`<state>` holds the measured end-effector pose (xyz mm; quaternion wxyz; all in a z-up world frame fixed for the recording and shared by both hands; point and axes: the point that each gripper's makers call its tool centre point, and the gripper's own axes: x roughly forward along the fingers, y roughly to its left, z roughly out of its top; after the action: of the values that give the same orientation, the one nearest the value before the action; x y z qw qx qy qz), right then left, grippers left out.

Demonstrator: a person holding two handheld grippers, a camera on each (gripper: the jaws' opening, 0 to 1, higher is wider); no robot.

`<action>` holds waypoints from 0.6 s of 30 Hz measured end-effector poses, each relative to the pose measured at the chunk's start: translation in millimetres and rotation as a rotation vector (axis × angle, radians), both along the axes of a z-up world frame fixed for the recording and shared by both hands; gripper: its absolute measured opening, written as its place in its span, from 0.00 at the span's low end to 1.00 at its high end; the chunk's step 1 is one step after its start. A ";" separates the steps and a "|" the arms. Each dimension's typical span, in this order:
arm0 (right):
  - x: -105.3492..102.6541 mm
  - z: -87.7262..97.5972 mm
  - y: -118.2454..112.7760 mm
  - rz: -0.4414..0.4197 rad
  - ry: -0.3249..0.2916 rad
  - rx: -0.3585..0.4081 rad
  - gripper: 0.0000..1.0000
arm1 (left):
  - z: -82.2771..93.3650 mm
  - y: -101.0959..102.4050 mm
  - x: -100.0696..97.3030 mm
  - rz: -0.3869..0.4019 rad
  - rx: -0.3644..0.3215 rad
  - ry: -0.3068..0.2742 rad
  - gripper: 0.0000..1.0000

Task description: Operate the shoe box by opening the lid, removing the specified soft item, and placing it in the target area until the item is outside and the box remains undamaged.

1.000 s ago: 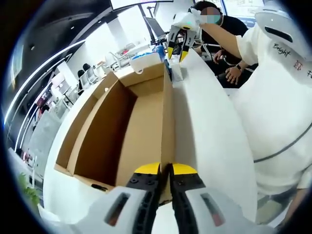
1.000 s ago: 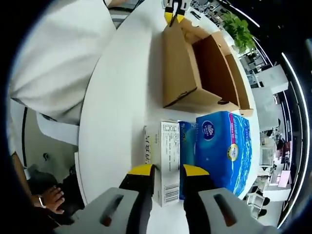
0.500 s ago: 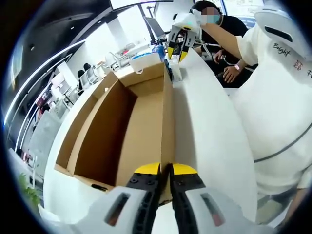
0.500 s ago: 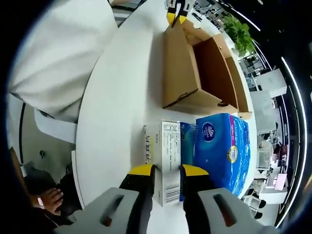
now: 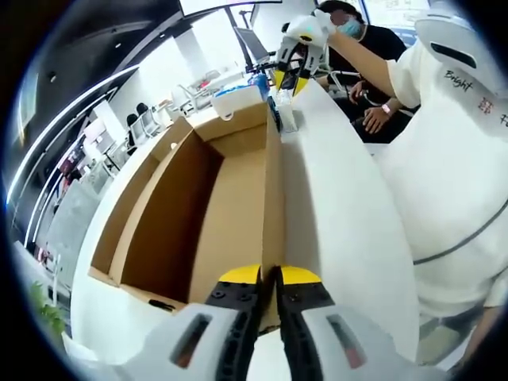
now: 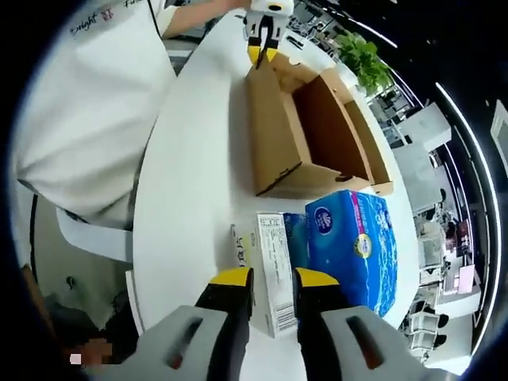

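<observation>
The cardboard shoe box (image 5: 230, 206) lies open, and its inside is bare brown card. My left gripper (image 5: 270, 278) is shut on the top edge of its upright side panel. From the other side, the left gripper (image 6: 258, 54) pinches the far end of that panel on the box (image 6: 333, 135). A soft blue tissue pack (image 6: 349, 238) lies outside the box, beside a white carton (image 6: 274, 270). My right gripper (image 6: 274, 279) hovers over the carton, open a little with nothing between its jaws. It shows far off as the right gripper (image 5: 290, 79), above the carton (image 5: 286, 115).
The white table (image 6: 190, 198) curves round, with its edge close to a person in a white shirt (image 5: 460, 159). Another person (image 5: 373, 48) sits beyond the far end. A potted plant (image 6: 361, 55) stands behind the box.
My right gripper has lifted away from the white carton and tissue pack, so both look smaller. The left gripper keeps its hold and has not moved.
</observation>
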<state>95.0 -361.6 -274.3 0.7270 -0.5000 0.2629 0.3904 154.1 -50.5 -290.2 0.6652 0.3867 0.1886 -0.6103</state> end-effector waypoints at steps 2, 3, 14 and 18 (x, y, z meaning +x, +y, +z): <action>-0.8 5.5 7.0 -0.023 -0.020 0.074 0.20 | 0.0 0.0 0.0 0.001 0.000 0.000 0.06; -3.3 7.7 10.0 -0.022 -0.018 0.097 0.19 | 0.0 0.0 -0.2 0.001 0.000 -0.001 0.06; 6.6 42.4 12.8 -0.085 -0.233 0.254 0.20 | 0.1 0.2 -1.1 0.002 -0.004 -0.003 0.06; 8.4 58.5 17.8 -0.117 -0.289 0.400 0.20 | 0.2 0.8 -1.6 0.001 -0.007 0.000 0.07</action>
<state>103.4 -343.8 -215.8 0.8629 -0.3805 0.1023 0.3163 152.5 -49.7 -290.0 0.6669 0.3844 0.1867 -0.6105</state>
